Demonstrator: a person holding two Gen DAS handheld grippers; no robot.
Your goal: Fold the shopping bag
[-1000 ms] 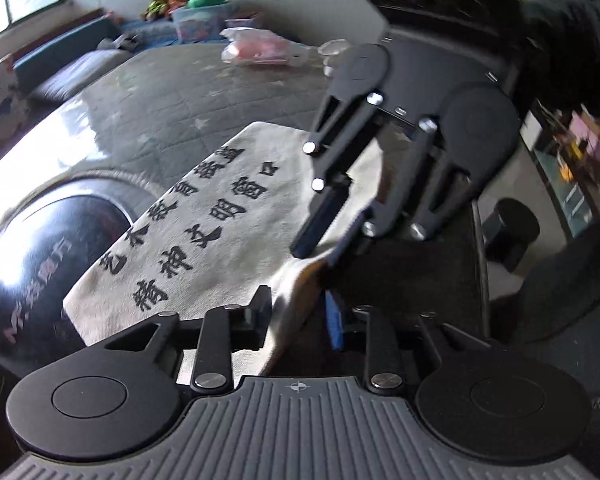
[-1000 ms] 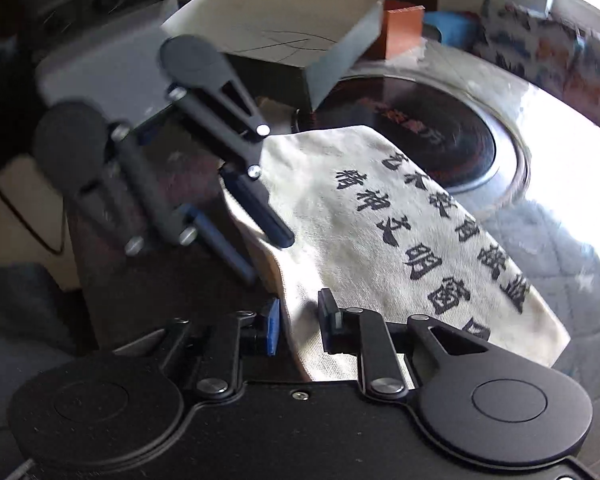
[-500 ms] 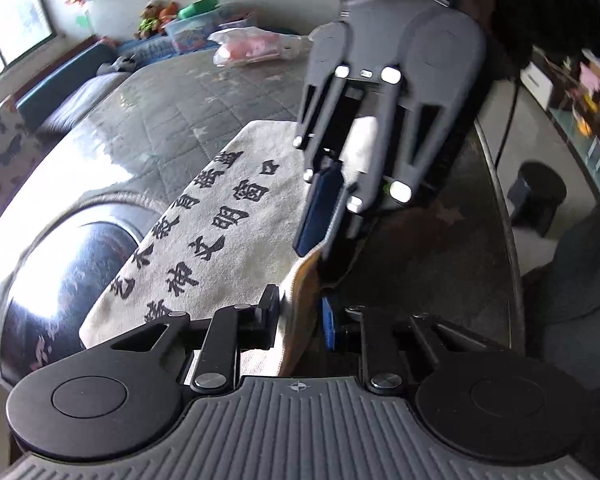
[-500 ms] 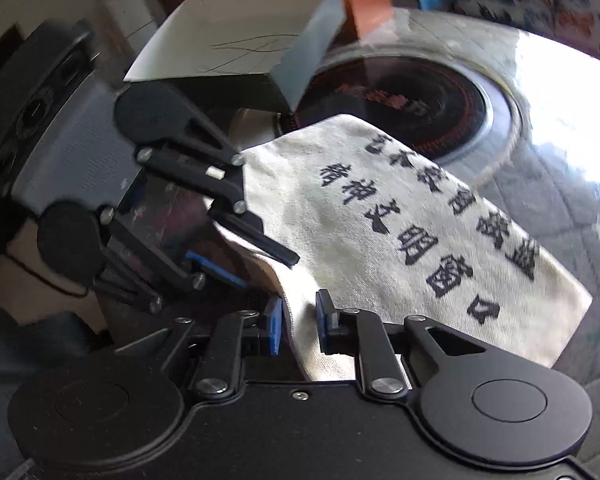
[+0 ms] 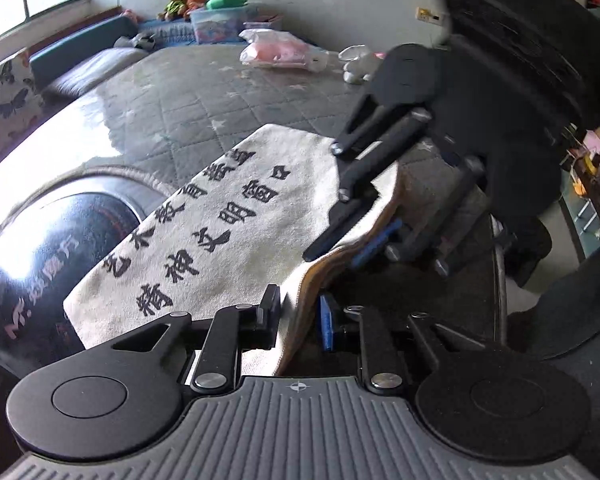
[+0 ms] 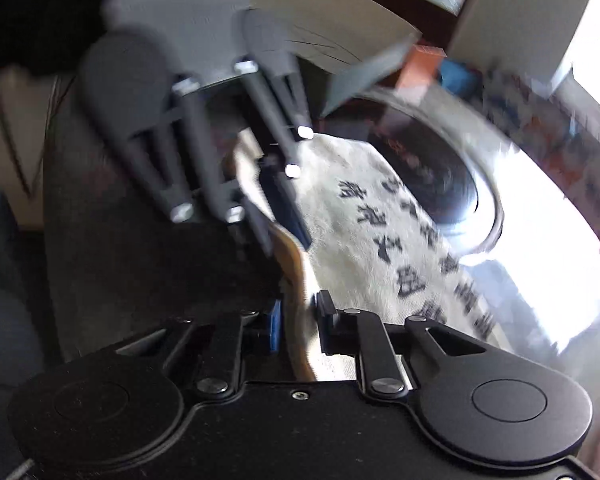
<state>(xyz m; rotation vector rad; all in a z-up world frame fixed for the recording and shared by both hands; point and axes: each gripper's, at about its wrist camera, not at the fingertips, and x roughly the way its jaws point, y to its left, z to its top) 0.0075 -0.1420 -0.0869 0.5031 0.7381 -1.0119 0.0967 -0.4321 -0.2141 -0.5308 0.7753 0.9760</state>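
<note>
The cream canvas shopping bag (image 5: 228,224) with black Chinese characters lies flat on the quilted table; it also shows in the right wrist view (image 6: 380,248). Its near edge is lifted and shows a tan inner side. My left gripper (image 5: 299,316) is shut on that near edge at one corner. My right gripper (image 6: 298,320) is shut on the same edge further along, and it shows in the left wrist view (image 5: 340,248) pinching the cloth. The left gripper shows blurred in the right wrist view (image 6: 276,216).
A dark glossy round inset (image 5: 40,264) sits in the table under the bag's far end. A pink plastic bag (image 5: 276,50) and a white figurine (image 5: 356,66) lie at the table's far side. A grey cardboard box (image 6: 332,44) stands near the bag. The right wrist view is motion-blurred.
Both grippers have stayed shut on the bag's near edge and have lifted it. The right gripper has swung round relative to the left. The right view has turned blurred.
</note>
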